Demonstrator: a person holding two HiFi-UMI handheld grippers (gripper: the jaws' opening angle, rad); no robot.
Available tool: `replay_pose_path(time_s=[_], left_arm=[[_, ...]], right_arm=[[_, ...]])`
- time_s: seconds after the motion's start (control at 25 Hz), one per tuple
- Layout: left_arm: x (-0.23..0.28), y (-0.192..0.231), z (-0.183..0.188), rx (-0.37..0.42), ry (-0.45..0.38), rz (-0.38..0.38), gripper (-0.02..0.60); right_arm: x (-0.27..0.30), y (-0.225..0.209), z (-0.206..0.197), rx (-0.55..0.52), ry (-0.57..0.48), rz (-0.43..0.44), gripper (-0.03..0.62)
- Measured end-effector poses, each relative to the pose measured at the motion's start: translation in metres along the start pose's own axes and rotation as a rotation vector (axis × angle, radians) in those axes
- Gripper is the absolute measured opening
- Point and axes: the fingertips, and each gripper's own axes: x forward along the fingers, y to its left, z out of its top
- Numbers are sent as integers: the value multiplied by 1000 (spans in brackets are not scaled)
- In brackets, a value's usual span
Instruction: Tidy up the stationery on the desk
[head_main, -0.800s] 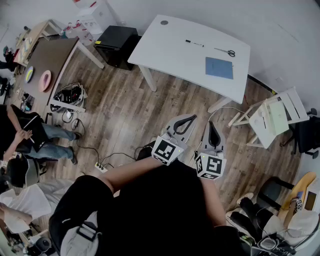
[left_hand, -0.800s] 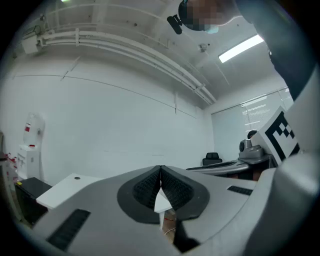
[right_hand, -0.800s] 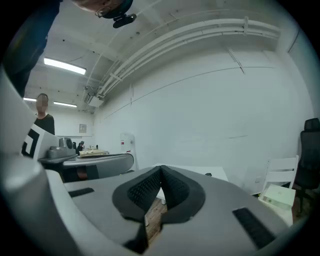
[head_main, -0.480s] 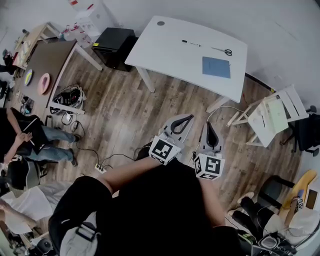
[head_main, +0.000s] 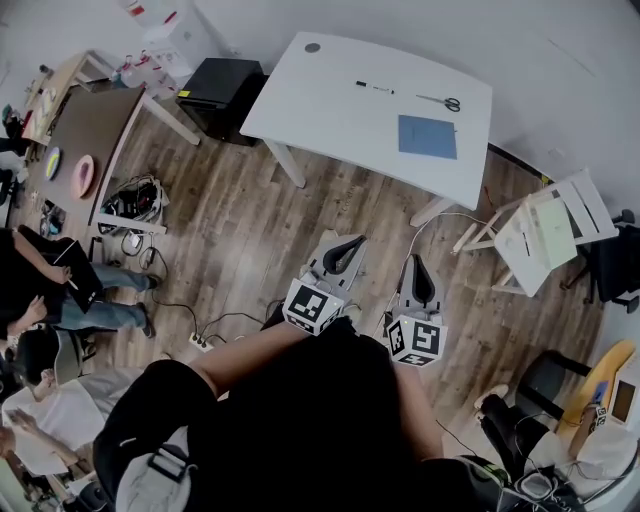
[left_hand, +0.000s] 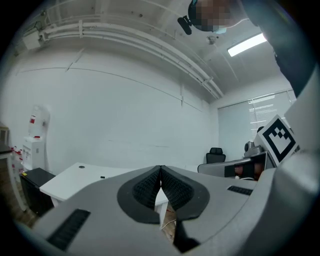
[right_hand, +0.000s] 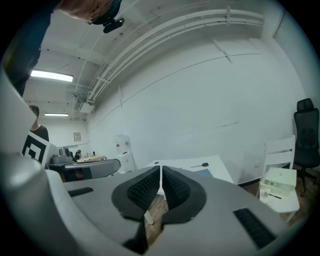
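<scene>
approach | left gripper (head_main: 356, 242), right gripper (head_main: 417, 263) closed, empty | I'm well short of desk (head_main: 330, 100), nothing reachable to grasp

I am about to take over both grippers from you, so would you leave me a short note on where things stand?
Left gripper: shut, empty.
Right gripper: shut, empty.
Both are held out in front of the body over the wood floor, well short of the white desk.
Things: the pen, the scissors and the blue notebook lie apart on the desk.
Done: nothing gathered.
Left: walk up and tidy all three. No holder shows on the desk.
</scene>
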Motion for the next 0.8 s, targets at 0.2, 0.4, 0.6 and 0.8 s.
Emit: replay_pose_path(time_s=[0.2, 0.4, 0.6, 0.8], left_arm=[[30, 20, -16, -38, 30, -42, 14], [80, 50, -20, -78, 50, -90, 14], [133, 94, -12, -72, 61, -132, 14], [178, 140, -4, -89, 74, -182, 14]], right_arm=[[28, -9, -11, 11, 47, -27, 35], [76, -24, -5, -33, 90, -53, 35], [141, -40, 14, -49, 103, -81, 35], [204, -49, 26, -40, 124, -116, 35]])
